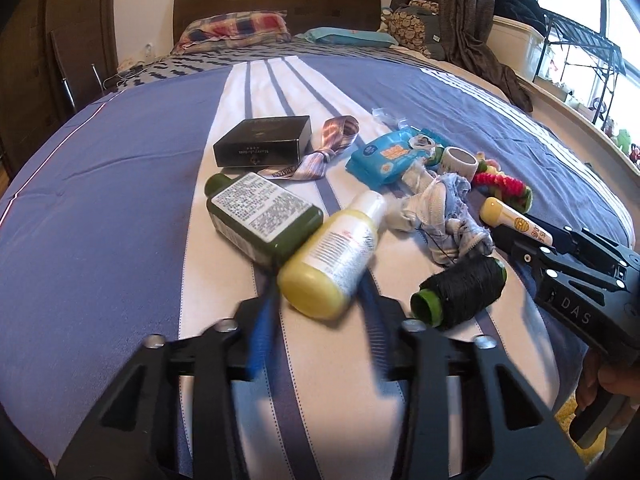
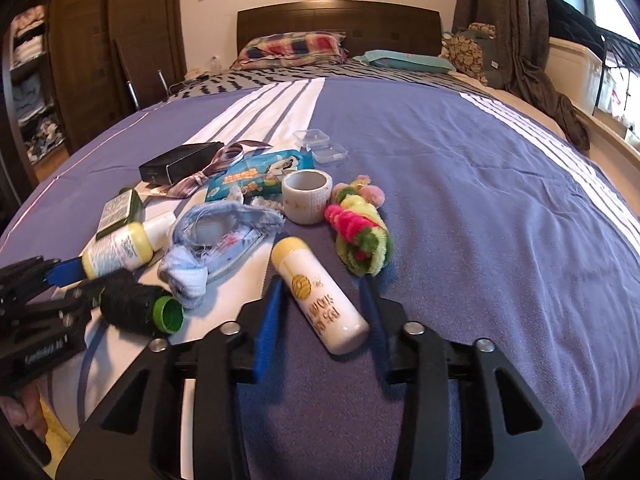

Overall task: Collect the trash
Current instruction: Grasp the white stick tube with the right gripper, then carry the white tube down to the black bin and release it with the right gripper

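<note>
Left gripper (image 1: pixel 320 280), right gripper (image 2: pixel 320 300); fingers half-closed

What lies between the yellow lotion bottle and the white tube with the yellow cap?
A crumpled blue-and-white cloth and a black thread spool lie between the lotion bottle and tube, clearest in the right wrist view.

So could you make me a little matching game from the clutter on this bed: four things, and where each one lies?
Things:
1. yellow bottle
2. white tube
3. black box
4. thread spool

Places:
A. between the right gripper's fingers
B. farthest up the bed, beside the patterned tie
C. between the left gripper's fingers
D. on the bed between the two grippers, green end showing

Pairs: 1-C, 2-A, 3-B, 4-D
</note>
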Demonstrator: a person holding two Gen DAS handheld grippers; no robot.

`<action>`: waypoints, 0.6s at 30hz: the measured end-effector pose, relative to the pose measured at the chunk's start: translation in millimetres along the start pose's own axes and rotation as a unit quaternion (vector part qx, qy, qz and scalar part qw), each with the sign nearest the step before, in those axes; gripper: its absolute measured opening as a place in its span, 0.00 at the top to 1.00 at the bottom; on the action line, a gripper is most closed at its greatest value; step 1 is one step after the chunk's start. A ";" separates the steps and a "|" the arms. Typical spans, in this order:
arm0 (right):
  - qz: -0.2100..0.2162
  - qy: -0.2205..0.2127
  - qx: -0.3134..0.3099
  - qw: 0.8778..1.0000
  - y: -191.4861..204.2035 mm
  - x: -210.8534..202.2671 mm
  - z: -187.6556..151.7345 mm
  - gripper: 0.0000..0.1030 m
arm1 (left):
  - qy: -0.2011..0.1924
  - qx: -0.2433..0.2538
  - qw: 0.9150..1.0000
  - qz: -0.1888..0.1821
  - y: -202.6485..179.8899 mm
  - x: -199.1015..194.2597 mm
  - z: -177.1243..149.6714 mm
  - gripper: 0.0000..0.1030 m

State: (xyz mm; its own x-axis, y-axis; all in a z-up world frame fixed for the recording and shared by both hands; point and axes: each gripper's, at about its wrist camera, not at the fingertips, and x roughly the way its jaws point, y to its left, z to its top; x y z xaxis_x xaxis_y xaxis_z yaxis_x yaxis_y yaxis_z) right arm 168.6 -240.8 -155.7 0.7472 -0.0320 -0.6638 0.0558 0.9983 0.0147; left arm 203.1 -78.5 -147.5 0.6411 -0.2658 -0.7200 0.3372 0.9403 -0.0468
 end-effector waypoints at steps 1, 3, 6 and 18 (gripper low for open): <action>-0.001 -0.001 -0.002 1.000 0.6 -2.6 -1.6 0.70 | 0.000 -0.002 1.000 -0.001 0.8 -1.2 -1.0 0.65; -0.001 -0.001 -0.004 1.000 1.6 -7.1 -5.1 0.77 | -0.002 -0.001 1.000 0.001 1.0 -5.6 -4.8 0.66; 0.000 0.000 -0.004 1.000 1.9 -17.1 -12.7 0.80 | -0.004 0.001 1.000 0.002 0.2 -15.6 -13.3 0.67; 0.017 0.004 0.014 1.000 5.7 -68.6 -55.7 0.80 | -0.015 -0.016 1.000 -0.005 2.2 -68.1 -62.0 0.69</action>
State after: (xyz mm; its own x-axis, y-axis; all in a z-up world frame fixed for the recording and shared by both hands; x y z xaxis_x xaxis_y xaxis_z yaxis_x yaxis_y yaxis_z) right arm 80.8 -230.3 -151.7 0.7438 0.0031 -0.6684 0.0482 0.9971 0.0583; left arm 117.4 -45.2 -141.5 0.6580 -0.2808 -0.6987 0.3216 0.9438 -0.0765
